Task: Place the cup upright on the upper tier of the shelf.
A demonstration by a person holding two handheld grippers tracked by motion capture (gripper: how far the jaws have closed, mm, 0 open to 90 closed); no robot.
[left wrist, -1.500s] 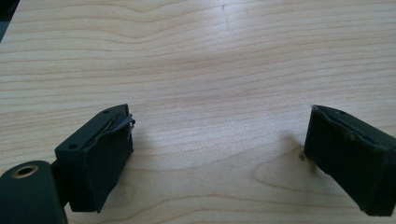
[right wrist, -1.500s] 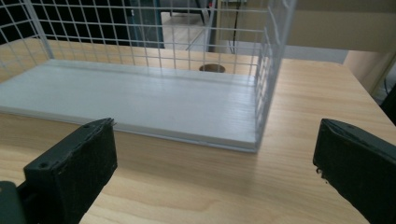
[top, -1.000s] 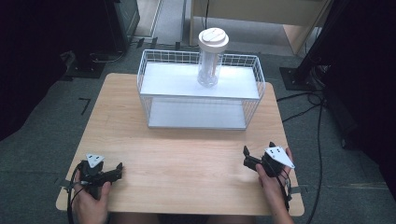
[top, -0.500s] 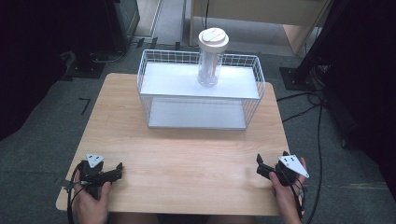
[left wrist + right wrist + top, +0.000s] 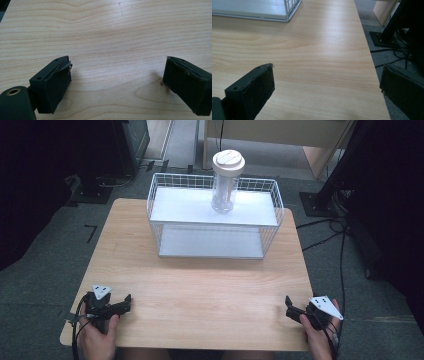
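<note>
A white wire rack (image 5: 215, 222) with two shelves stands at the far middle of a wooden table (image 5: 200, 285). On its upper shelf a clear jar (image 5: 226, 182) with a pale lid stands upright; what is inside is too blurred to tell. The lower shelf holds nothing. The left gripper (image 5: 126, 304) rests at the near left corner, the right gripper (image 5: 289, 307) at the near right edge, both well apart from the rack. Each gripper view shows jaws spread wide over bare wood; the right gripper view also catches the rack's corner (image 5: 287, 11) and floor cables (image 5: 392, 56).
</note>
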